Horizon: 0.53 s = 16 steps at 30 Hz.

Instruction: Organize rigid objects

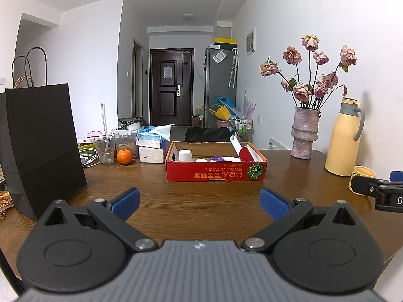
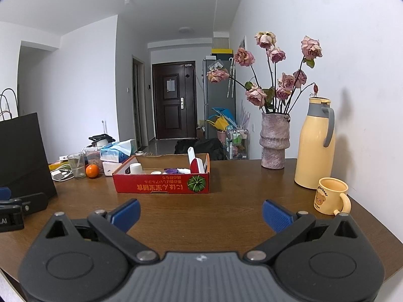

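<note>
Red box (image 1: 215,173) sat mid-table (image 1: 176,201), holding white jar (image 1: 185,155), lint roller (image 1: 245,152), purple bit, other small stuff. Jar & roller prob. light, stiff plastic; jar smooth, maybe slippery — best pinched across body below lid. Roller: take by white handle. Yellow mug (image 2: 330,196) near right edge of table, ceramic-looking, breakable; grab at rim/wall. Left gripper (image 1: 200,202) jaws wide apart, nothing held, above bare table. Right gripper (image 2: 201,212) same: wide, empty, touching nothing.
</note>
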### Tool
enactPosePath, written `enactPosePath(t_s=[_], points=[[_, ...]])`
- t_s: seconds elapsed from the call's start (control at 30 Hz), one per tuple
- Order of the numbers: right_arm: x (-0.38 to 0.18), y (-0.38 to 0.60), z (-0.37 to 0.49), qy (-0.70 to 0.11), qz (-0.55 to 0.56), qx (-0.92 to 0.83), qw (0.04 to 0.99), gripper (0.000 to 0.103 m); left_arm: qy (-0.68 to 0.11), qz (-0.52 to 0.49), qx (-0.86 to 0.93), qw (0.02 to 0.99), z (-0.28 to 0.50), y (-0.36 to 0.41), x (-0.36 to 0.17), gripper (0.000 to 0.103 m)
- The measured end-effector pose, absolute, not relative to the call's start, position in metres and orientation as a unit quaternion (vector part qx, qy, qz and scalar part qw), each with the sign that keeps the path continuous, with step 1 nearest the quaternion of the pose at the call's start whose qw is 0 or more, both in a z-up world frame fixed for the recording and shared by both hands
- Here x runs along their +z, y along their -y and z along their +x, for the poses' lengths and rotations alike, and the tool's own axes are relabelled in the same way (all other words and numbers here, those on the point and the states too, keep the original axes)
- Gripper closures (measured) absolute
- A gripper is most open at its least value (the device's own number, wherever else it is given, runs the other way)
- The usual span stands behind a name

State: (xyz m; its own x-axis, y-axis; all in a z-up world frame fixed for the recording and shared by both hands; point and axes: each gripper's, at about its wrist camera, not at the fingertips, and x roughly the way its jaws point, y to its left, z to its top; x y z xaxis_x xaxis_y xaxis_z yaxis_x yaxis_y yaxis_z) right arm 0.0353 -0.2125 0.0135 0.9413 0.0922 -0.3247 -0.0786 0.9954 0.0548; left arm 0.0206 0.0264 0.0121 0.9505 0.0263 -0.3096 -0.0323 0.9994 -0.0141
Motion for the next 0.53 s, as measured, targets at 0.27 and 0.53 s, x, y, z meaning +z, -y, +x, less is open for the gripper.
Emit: enactPosePath(t_s=[0.27, 0.53], points=[[0.0135, 0.2128, 0.0354, -0.166, 0.021, 0.043, 0.985, 0.0, -0.156, -0.01, 0.013, 0.988, 0.0201, -0.0245, 0.0126, 0.0], [0.0098, 0.2128, 0.0381, -0.17, 0.021, 0.043, 0.984, 0.0, -0.158, -0.019, 0.002, 0.987, 0.0201, -0.0234, 0.0133, 0.0]])
